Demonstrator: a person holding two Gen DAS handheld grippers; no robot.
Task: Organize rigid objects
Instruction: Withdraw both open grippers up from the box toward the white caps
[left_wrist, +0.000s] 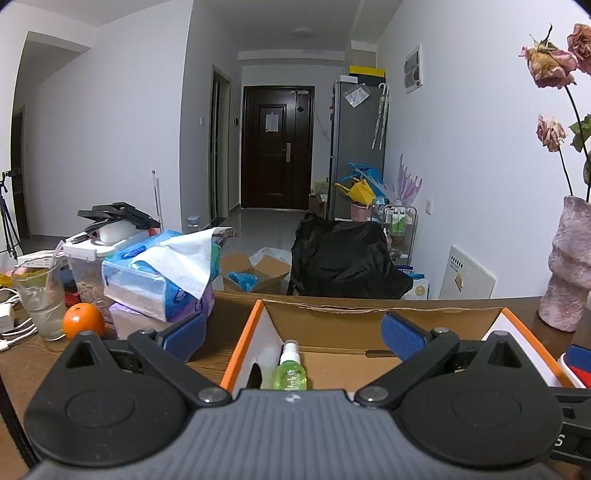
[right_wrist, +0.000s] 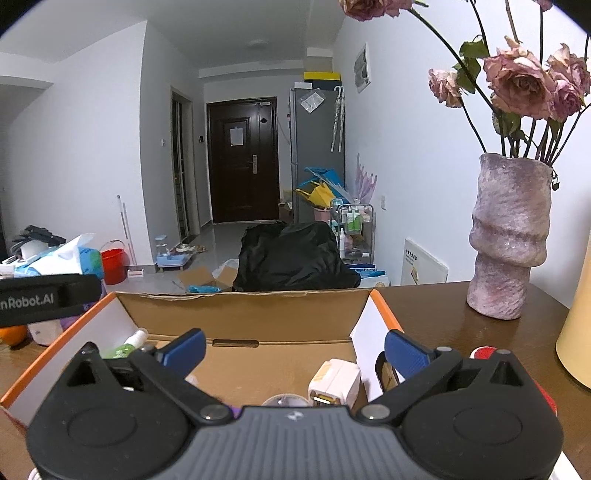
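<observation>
Both my claws are spread wide with nothing between the blue pads. My left claw hovers over the near left part of an open cardboard box with orange edges. Just ahead of it and slightly left, a green spray bottle with a white nozzle lies on the box floor against the white left wall, and a dark slim thing beside it is too hidden for me to name. My right claw hangs over the right part of the same cardboard box. Directly ahead and below it, a white charger block with a yellowish port sits on the box floor near the right wall, and a rounded pale item just left of the charger is mostly covered by my claw's body. Far to the left in that view the green spray bottle shows beside the left pad.

Beyond the box on the brown tabletop, a mottled pink vase with dried roses stands ahead and to the right of my right claw. Left of my left claw sit an orange, a drinking glass and a blue tissue pack on a pile.
</observation>
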